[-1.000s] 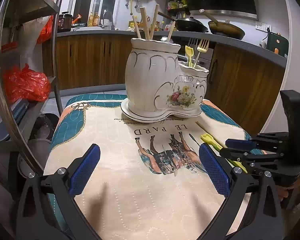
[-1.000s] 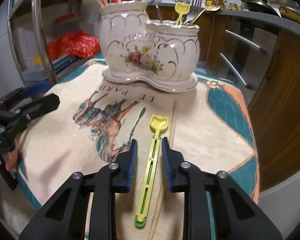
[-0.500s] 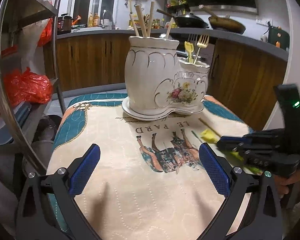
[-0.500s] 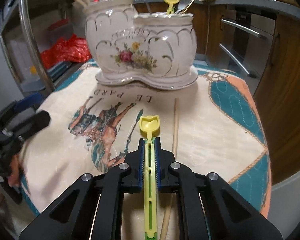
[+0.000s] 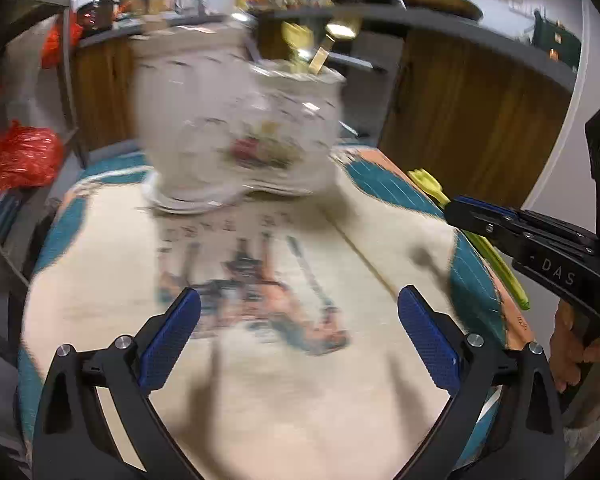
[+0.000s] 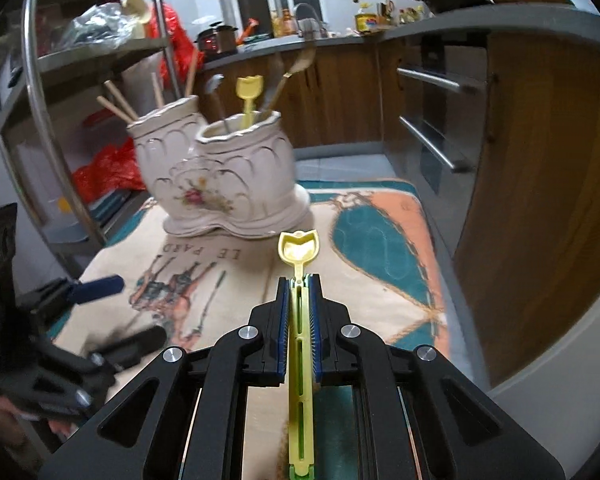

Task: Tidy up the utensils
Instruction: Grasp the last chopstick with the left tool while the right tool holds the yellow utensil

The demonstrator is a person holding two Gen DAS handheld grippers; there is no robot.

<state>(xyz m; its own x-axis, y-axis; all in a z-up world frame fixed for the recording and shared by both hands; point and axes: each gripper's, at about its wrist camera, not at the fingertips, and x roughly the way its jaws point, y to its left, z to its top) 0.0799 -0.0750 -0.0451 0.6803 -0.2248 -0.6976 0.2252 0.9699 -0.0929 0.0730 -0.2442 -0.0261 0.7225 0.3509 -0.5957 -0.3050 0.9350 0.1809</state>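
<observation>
Lifted off the cloth since the earlier frame, the yellow scoop (image 6: 299, 320) now sits clamped lengthwise in the right gripper (image 6: 299, 286), bowl at mid-frame.
Its thin handle could pivot or slip in the pads; the ceramic holder (image 6: 220, 176), upper left, has a crowded mouth; left gripper (image 5: 300, 334) gapes empty; a chopstick (image 5: 360, 246) remains on the cloth (image 6: 364, 276).

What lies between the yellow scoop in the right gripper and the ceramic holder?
Only bare printed cloth, as the right wrist view shows. The scoop, clamped in the right gripper, points toward the holder.
</observation>
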